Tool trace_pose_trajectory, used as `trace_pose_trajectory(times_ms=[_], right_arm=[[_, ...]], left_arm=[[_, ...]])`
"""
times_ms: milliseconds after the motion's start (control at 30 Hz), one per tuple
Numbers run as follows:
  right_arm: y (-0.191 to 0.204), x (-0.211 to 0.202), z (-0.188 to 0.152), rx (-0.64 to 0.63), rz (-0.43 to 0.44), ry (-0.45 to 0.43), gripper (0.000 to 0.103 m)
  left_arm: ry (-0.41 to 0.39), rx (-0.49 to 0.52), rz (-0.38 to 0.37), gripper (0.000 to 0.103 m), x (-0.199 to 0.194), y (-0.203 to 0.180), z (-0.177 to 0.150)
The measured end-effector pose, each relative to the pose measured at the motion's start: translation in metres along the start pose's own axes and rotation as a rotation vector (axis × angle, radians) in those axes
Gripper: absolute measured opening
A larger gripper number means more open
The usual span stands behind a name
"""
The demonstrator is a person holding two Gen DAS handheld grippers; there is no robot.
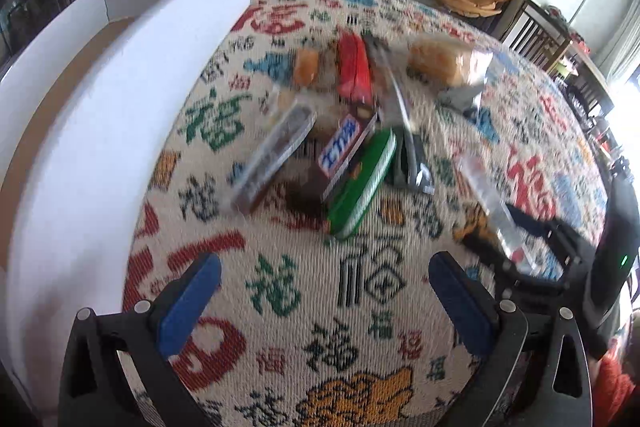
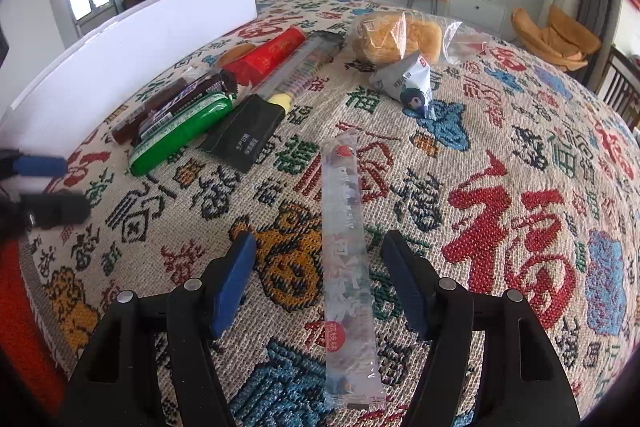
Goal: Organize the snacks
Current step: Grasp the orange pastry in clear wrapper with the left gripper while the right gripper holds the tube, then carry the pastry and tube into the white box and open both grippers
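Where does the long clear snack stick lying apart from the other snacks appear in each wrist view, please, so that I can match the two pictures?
Left wrist view: the clear snack stick lies at right of centre, blurred, running down toward the right gripper.
Right wrist view: it lies at centre, lengthwise between the open fingers.
Shared landmark: the green pack, beside the white box.

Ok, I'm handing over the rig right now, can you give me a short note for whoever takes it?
Right gripper: open, straddling the long clear plastic jelly stick lying on the patterned woven cloth; pads not touching it.
Left gripper: open, empty, beside the white cardboard box.
Green packet, red packet, bagged bread and others lie loose on the cloth.
Done: nothing visibly boxed.
Left: every snack.
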State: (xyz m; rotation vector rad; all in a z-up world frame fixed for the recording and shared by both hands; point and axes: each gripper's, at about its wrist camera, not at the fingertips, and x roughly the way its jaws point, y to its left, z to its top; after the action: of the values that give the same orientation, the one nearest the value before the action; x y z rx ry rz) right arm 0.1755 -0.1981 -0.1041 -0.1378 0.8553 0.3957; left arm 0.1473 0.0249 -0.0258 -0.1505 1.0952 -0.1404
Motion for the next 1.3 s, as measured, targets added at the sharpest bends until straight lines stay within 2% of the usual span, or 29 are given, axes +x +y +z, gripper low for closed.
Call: trace_pose_trajectory(times_ms=[100,200,267,400,467,533,567,633,667,800,867,933,967,1000,1067,1100,1133,1167,1300], right_arm=[[-0.003,0.0,0.0,0.002,0.002,0.0,0.069],[-0.004,-0.001,0.0,0.004,0.006,-0.001,0.07],[-0.005,-0.001,0.0,0.009,0.012,-0.003,0.07],[-0.011,0.0,0.0,0.024,0.029,-0.007,0.07],[-0.014,0.0,0.0,0.032,0.038,-0.01,0.07],[-0.017,0.0,0.0,0.036,0.044,-0.011,0.07],[-0.018,0.0,0.0,0.038,0.046,-0.012,0.07],[-0.021,0.0,0.0,0.041,0.05,-0.013,0.07],[-0.022,0.0,0.0,0.043,0.052,-0.013,0.07],[-0.028,-0.001,-0.001,0.058,0.07,-0.018,0.07],[-0.032,-0.002,-0.001,0.067,0.08,-0.02,0.07],[-0.035,-0.002,-0.001,0.072,0.087,-0.022,0.07],[-0.035,-0.002,-0.001,0.073,0.089,-0.022,0.07],[-0.035,-0.001,-0.001,0.074,0.09,-0.022,0.07],[-0.036,-0.001,-0.001,0.075,0.09,-0.023,0.07],[-0.035,0.0,-0.001,0.074,0.089,-0.022,0.07],[-0.035,0.0,-0.001,0.073,0.089,-0.022,0.07],[-0.035,0.0,-0.001,0.073,0.088,-0.022,0.07],[-0.034,0.0,-0.001,0.073,0.089,-0.022,0.07]], left_arm=[[-0.007,-0.024,-0.038,0.103,0.001,0.015,0.062],[0.017,-0.039,-0.011,0.102,0.029,0.029,0.115],[0.023,-0.019,0.049,0.101,0.049,0.03,0.139],[0.031,0.129,0.163,0.1,0.083,0.014,0.165],[0.041,0.172,0.218,0.1,0.095,0.007,0.169],[0.04,0.207,0.241,0.1,0.102,0.001,0.17],[0.043,0.216,0.234,0.097,0.105,-0.002,0.17],[0.089,0.18,0.142,0.086,0.111,-0.002,0.168],[0.111,0.16,0.106,0.084,0.115,-0.002,0.165],[0.116,0.159,0.137,0.082,0.128,0.001,0.16],[0.143,0.096,0.096,0.069,0.137,0.011,0.162],[0.122,0.064,0.069,0.068,0.138,0.013,0.163],[0.129,0.076,0.045,0.068,0.139,0.009,0.161],[0.127,0.11,0.056,0.068,0.14,0.002,0.159],[0.126,0.213,0.116,0.069,0.144,-0.013,0.152],[0.108,0.241,0.119,0.065,0.143,-0.017,0.15],[0.105,0.229,0.088,0.05,0.141,-0.016,0.15],[0.105,0.208,0.082,0.042,0.138,-0.014,0.152],[0.081,0.12,0.039,0.039,0.12,0.002,0.15]])
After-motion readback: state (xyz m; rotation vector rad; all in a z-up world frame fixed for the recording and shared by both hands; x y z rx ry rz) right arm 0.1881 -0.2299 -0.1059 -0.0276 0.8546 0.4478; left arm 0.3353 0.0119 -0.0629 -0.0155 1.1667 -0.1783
